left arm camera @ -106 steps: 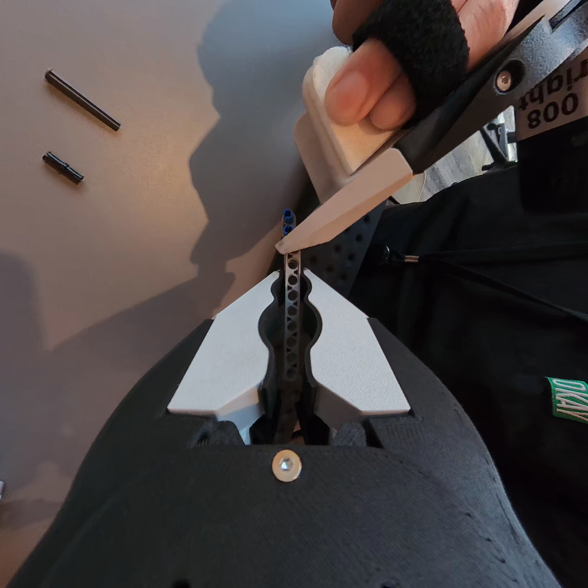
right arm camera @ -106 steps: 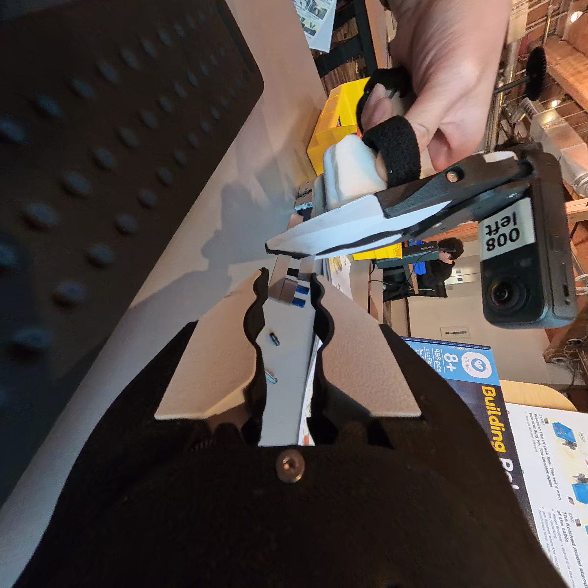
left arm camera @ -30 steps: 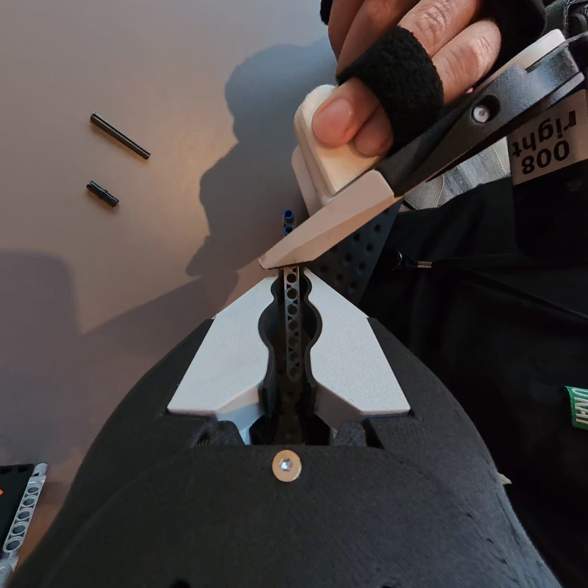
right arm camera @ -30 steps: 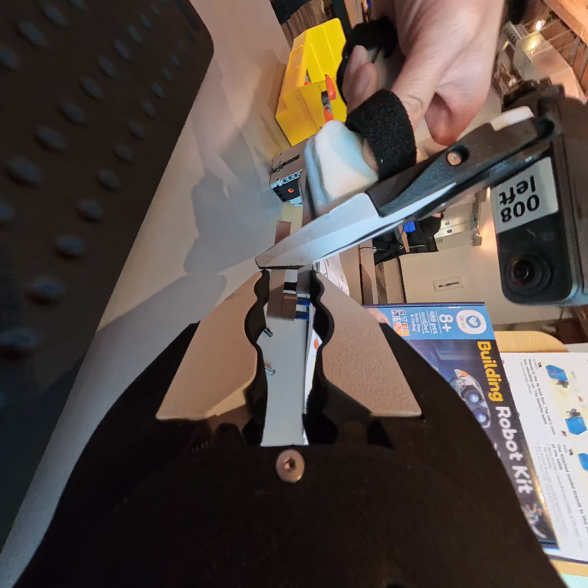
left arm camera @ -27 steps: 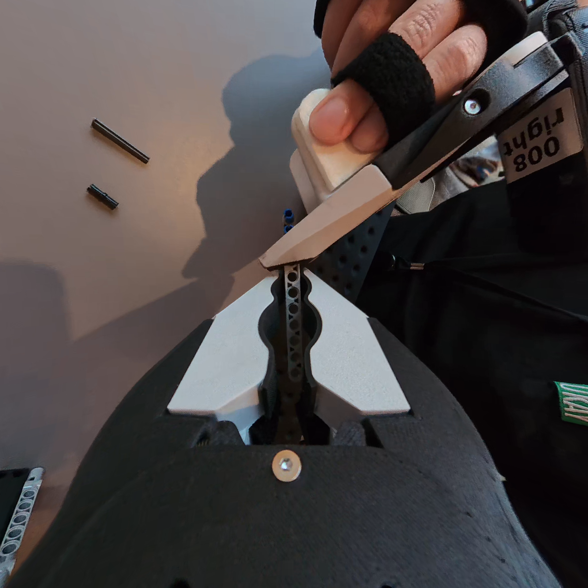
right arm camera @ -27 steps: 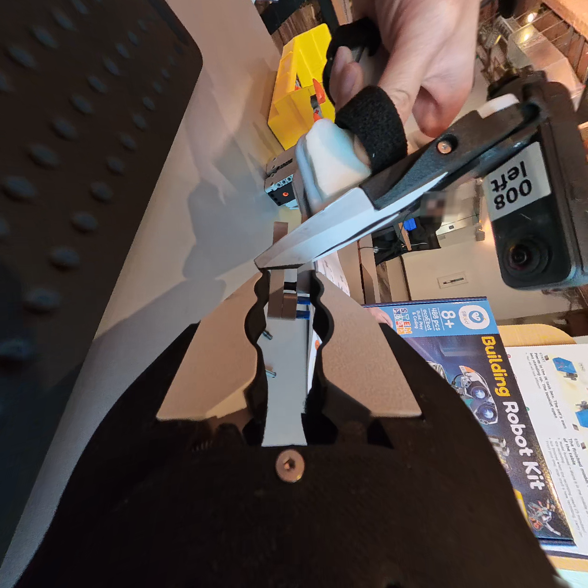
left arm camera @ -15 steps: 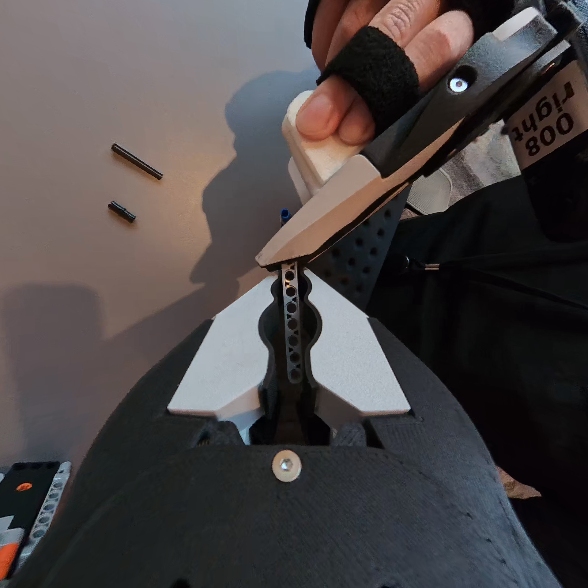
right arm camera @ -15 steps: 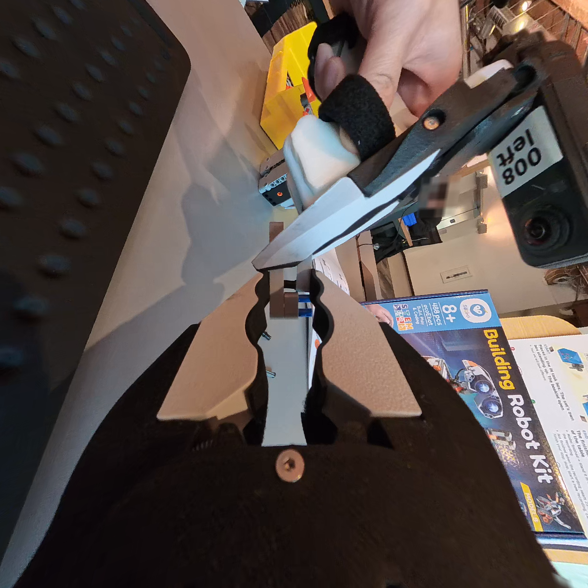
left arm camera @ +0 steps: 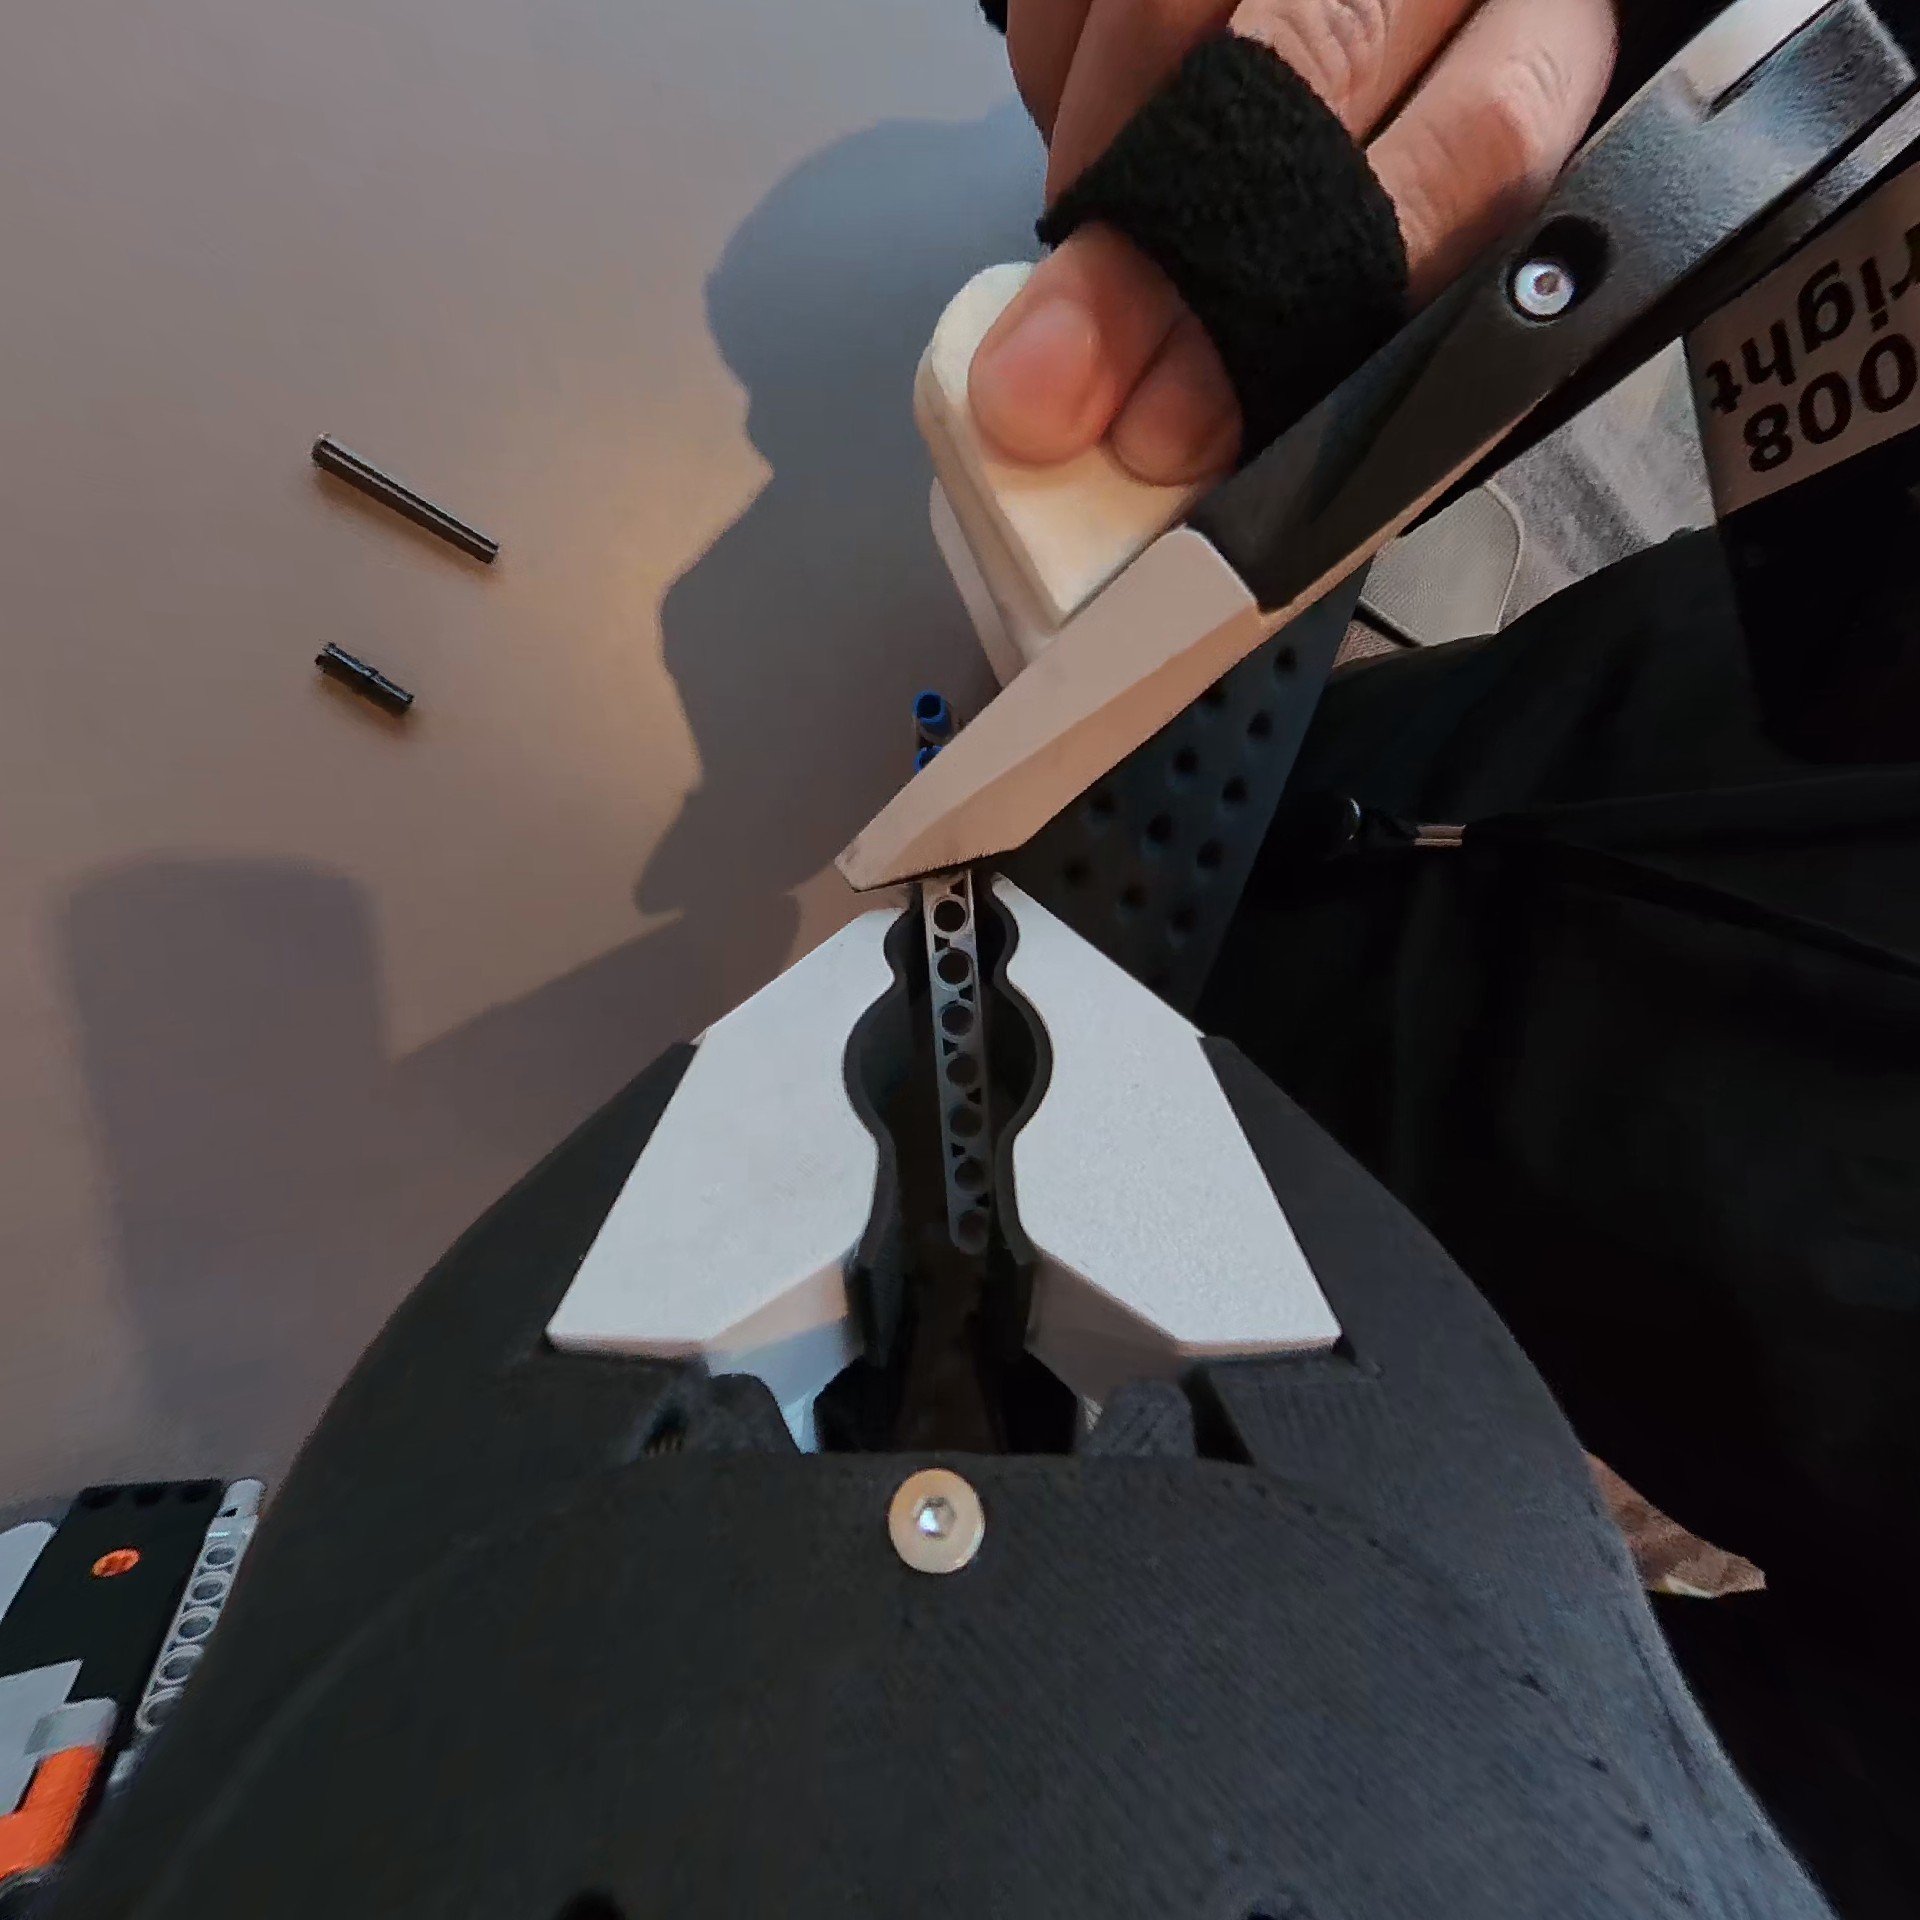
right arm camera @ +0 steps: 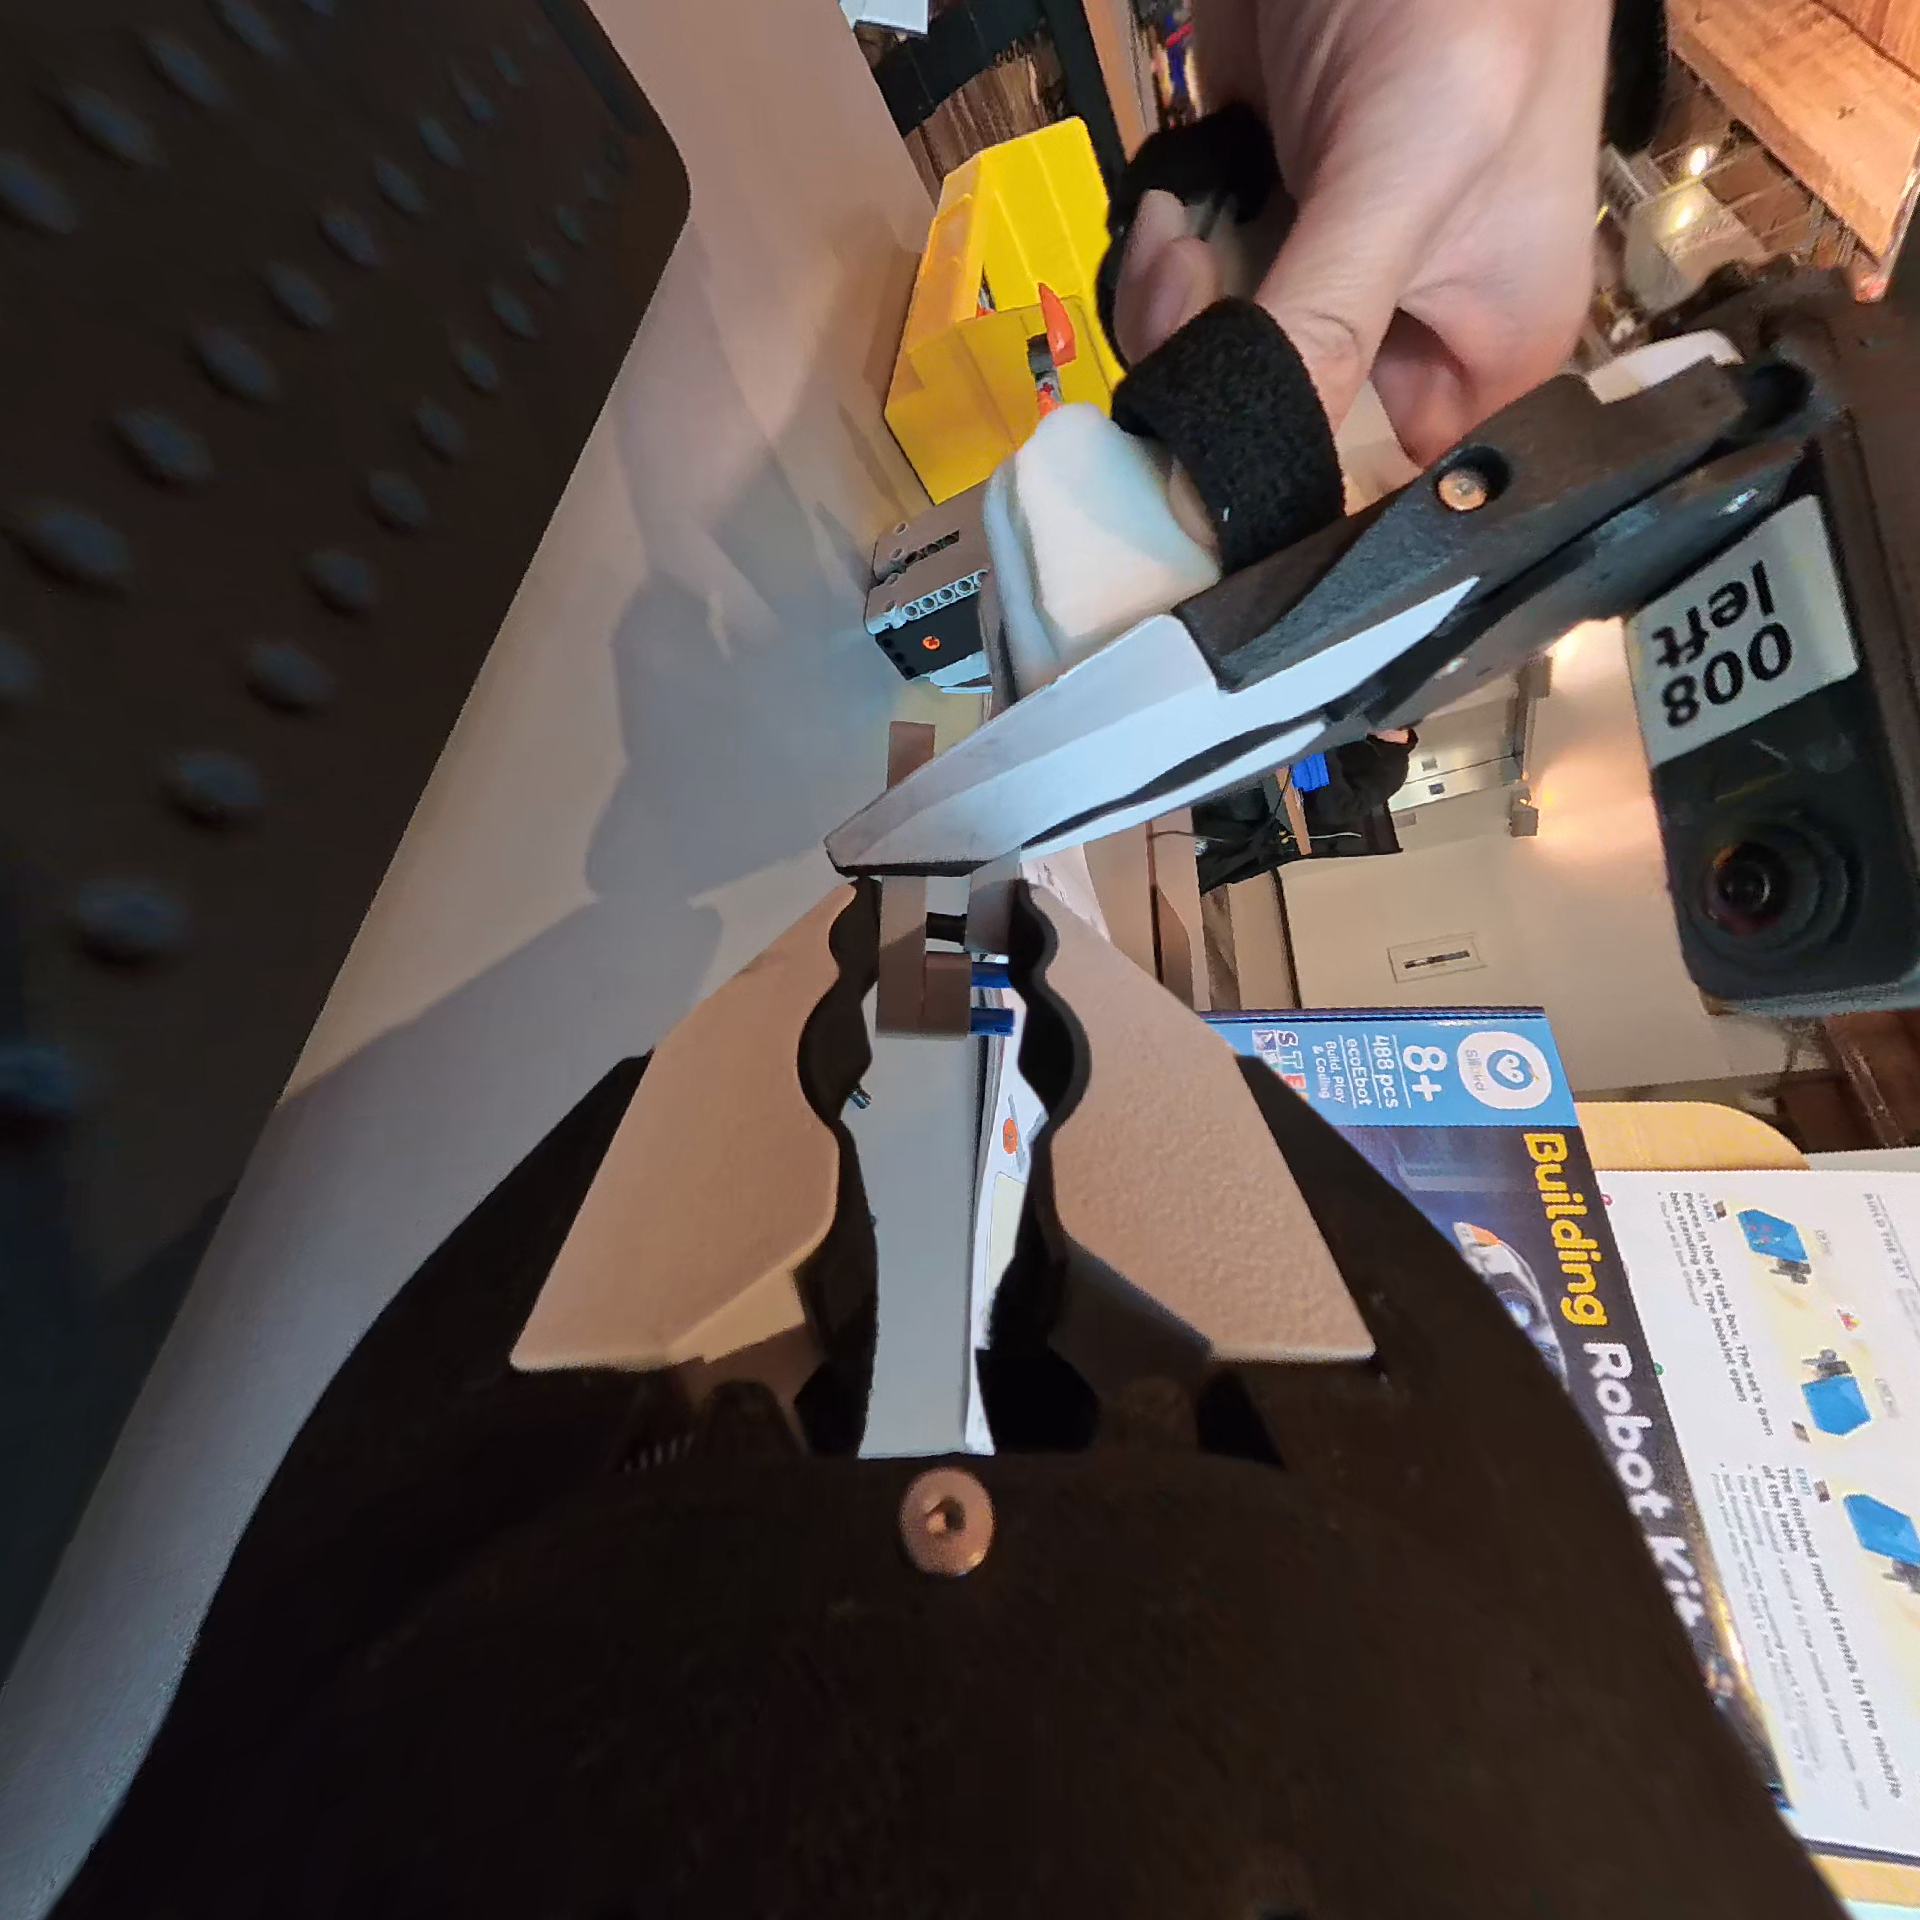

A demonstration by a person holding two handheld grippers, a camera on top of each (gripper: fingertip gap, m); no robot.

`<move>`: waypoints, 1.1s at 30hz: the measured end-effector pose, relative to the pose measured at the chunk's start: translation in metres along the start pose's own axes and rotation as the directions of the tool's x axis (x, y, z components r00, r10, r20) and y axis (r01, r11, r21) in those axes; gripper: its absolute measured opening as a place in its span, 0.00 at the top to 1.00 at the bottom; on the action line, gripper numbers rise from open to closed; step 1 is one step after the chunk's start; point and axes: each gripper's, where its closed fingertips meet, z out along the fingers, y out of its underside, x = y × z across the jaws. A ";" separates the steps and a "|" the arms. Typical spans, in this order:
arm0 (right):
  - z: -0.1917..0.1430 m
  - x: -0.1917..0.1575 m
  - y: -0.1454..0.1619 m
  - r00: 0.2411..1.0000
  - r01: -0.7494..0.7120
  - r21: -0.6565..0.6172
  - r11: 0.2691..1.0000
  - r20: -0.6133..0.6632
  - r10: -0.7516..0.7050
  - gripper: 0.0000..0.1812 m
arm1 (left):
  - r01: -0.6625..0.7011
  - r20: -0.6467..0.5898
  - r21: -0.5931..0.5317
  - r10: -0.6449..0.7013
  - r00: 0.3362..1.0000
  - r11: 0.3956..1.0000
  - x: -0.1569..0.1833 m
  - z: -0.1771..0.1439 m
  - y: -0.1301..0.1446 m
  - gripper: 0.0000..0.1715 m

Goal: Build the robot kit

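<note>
In the left wrist view my left gripper point(left arm camera: 945, 902) is shut on a thin grey perforated beam point(left arm camera: 961, 1070) that runs along its fingers. My right gripper point(left arm camera: 862, 868) comes in from the upper right, and its tips close over the beam's far end. Two blue pins point(left arm camera: 932, 712) stick out just beyond. In the right wrist view my right gripper point(right arm camera: 940, 894) clamps grey beam pieces point(right arm camera: 914, 977) joined by blue pins point(right arm camera: 987, 1013). The left gripper point(right arm camera: 847, 847) crosses right above its tips. A hand holds each gripper.
A long black axle point(left arm camera: 403, 512) and a short black pin point(left arm camera: 364, 677) lie on the table at the left. A black studded mat point(right arm camera: 260, 364), a yellow bin point(right arm camera: 987, 312), a black-grey-orange block point(right arm camera: 925, 623) and a blue kit box point(right arm camera: 1455, 1091) lie around. The grippers are tip to tip, or close to it.
The grey beam has slid forward through the left fingers, and its rear end now sits higher between them. Both grippers shifted together, and the black-orange block came into the left view's lower corner.
</note>
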 end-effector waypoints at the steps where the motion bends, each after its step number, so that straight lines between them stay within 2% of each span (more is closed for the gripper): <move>1: 0.000 -0.001 0.000 1.000 0.012 -0.003 1.000 -0.001 -0.012 0.87 | -0.006 0.009 -0.009 0.006 1.000 1.000 -0.001 0.001 0.000 0.97; 11: 0.001 -0.002 0.001 0.997 0.078 -0.019 0.997 -0.013 -0.078 0.87 | -0.007 -0.002 -0.022 0.007 1.000 1.000 -0.001 0.001 0.000 0.97; 18: -0.001 0.004 -0.001 0.997 0.054 0.002 0.999 -0.046 -0.054 0.87 | 0.009 -0.053 0.021 -0.008 0.999 1.000 0.002 -0.005 -0.004 0.97; 24: -0.005 0.012 0.001 0.998 0.022 0.006 1.000 -0.067 -0.022 0.88 | 0.050 -0.148 0.082 -0.038 0.988 0.995 0.005 -0.010 -0.010 0.97; 30: -0.006 0.013 0.003 0.998 0.016 0.009 1.000 -0.062 -0.016 0.88 | 0.004 -0.120 0.099 0.007 0.993 0.995 0.003 -0.009 -0.012 0.97; 33: -0.008 0.018 0.006 0.997 -0.004 0.004 1.000 -0.079 0.004 0.88 | 0.018 -0.124 0.142 0.000 0.992 0.990 0.002 -0.014 -0.017 0.96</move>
